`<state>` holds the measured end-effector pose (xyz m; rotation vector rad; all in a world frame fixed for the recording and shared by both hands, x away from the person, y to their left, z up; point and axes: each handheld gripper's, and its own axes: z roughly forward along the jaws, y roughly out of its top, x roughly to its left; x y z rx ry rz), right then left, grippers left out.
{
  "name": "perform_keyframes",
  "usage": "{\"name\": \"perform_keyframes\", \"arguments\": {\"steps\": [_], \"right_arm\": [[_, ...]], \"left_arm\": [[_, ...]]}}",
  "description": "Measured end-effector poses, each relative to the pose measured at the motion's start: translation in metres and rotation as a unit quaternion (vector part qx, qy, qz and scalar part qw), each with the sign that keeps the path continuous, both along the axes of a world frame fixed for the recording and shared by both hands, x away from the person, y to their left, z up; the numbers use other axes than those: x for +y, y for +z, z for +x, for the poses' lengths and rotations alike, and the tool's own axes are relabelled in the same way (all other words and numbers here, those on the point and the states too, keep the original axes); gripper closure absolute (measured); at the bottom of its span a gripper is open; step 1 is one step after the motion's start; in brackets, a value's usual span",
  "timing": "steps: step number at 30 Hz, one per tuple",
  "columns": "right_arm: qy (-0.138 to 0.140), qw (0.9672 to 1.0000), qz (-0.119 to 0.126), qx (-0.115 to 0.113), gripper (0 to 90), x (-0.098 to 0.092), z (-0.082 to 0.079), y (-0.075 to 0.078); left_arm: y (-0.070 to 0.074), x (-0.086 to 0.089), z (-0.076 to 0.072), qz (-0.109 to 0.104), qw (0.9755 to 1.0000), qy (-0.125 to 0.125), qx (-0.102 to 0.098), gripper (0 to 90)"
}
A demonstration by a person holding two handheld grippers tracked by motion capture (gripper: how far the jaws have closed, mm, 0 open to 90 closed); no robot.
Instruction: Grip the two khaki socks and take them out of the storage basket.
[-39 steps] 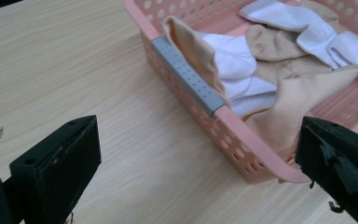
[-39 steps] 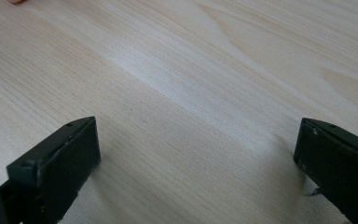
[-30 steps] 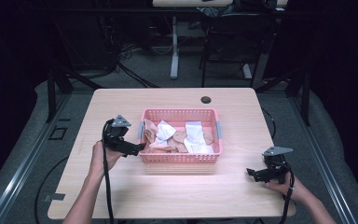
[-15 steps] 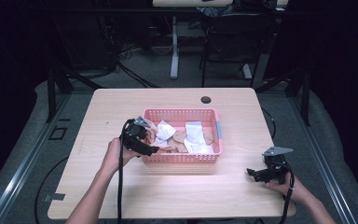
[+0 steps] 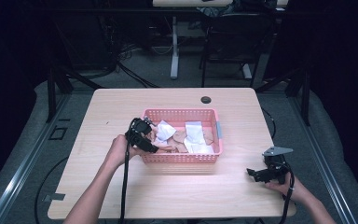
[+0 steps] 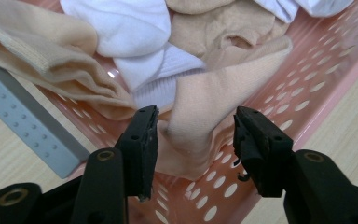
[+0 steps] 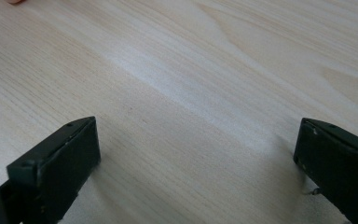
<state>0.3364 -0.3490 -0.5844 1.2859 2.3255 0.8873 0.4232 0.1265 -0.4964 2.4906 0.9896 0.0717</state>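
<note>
Left tongs (image 6: 193,140) inside the pink perforated plastic basket (image 5: 213,127), jaws just closing around a beige soft sock (image 6: 209,107), not clamped yet. White ribbed sock (image 6: 135,51) crowds it from behind, more beige socks alongside. Right tongs (image 5: 255,172) wide open, empty, resting on the light wood counter (image 5: 121,107). Dark room, cables on the floor.

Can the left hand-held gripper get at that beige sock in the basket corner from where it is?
Probably yes: the left hand-held gripper has just been closing, the beige sock stands between its jaws in the pink basket, and nothing blocks it.
</note>
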Motion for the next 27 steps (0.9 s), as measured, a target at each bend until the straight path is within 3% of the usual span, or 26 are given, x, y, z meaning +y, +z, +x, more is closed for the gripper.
{"name": "perform_keyframes", "arguments": {"steps": [7,15,20,27], "right_arm": [[0.000,1.0000,0.001,0.000,0.0,0.000,0.000,0.000],[0.000,1.0000,0.001,0.000,0.0,0.000,0.000,0.000],[0.000,1.0000,0.001,-0.001,0.0,0.000,0.000,0.000],[-0.001,1.0000,0.001,-0.001,0.0,0.000,0.000,0.000]], "left_arm": [[-0.004,-0.002,0.002,-0.003,1.0000,-0.001,0.008,59.5],[-0.008,-0.009,0.002,0.011,0.9999,-0.007,0.005,80.3],[-0.005,-0.009,0.002,0.014,0.9999,-0.008,0.001,82.5],[0.013,-0.011,0.002,0.009,0.9997,-0.015,-0.019,83.0]]}}
